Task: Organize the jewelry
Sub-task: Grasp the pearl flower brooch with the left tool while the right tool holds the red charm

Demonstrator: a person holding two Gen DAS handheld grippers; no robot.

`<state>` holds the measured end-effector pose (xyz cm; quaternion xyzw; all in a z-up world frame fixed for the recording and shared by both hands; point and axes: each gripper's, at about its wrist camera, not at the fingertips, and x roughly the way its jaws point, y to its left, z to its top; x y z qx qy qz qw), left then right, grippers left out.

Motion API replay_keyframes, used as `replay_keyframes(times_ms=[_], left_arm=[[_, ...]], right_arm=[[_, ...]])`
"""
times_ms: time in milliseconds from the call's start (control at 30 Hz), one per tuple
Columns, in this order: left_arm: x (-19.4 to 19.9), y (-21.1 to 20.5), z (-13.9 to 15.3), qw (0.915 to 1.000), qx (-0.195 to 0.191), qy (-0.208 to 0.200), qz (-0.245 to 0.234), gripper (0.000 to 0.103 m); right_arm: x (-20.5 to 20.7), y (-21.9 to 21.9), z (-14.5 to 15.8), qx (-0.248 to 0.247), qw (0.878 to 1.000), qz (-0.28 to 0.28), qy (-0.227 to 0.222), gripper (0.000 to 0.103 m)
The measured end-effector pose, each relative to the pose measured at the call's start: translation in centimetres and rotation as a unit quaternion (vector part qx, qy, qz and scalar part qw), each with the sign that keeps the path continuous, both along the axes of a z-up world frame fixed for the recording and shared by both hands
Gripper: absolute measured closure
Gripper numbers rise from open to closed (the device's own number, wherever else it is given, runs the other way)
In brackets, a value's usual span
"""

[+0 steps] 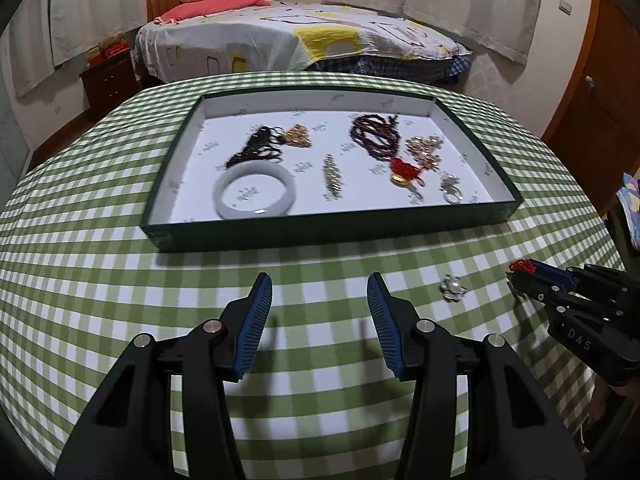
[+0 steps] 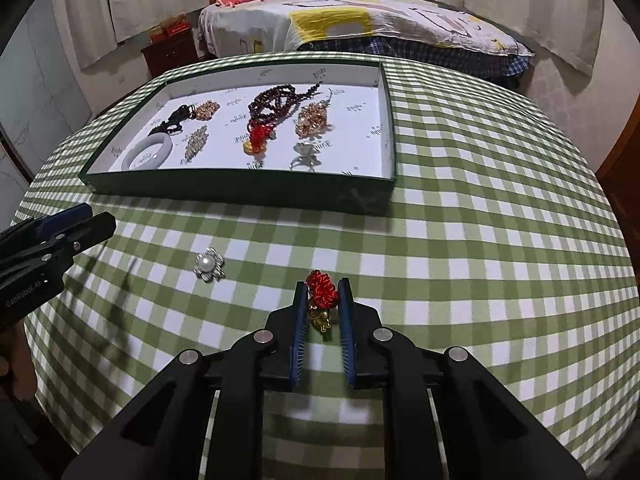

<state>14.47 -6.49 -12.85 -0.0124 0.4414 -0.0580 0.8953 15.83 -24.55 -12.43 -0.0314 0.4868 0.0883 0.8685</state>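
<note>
Right tool [image 2: 323, 300] clamped on my red-knot charm [image 2: 319, 288] over bench [image 2: 480, 280]; left tool [image 1: 320, 304] spread apart. Tray [image 1: 328, 222] holds bangle [image 1: 256, 192], beads [image 1: 374, 136], ring [image 1: 451, 189]. Pearl brooch [image 2: 209, 265] on bench.

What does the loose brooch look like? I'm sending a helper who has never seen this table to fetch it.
Start at the green tray on the checked tablecloth. On the bare cloth in front of it, between the left gripper and right gripper, lies the brooch. It is a silver flower with one white pearl at its centre, unlike the red-and-gold charm in the right gripper.
</note>
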Motion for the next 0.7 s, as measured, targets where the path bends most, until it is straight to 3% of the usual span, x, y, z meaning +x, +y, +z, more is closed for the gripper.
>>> replay_keyframes(times_ms=[700], left_arm=[[0.3,-7.9,-1.7,0.9992,0.006,0.024,-0.032,0.055]], right_arm=[[-0.1,-5.7,0.1,0.008,1.000,0.003,0.000,0.087]])
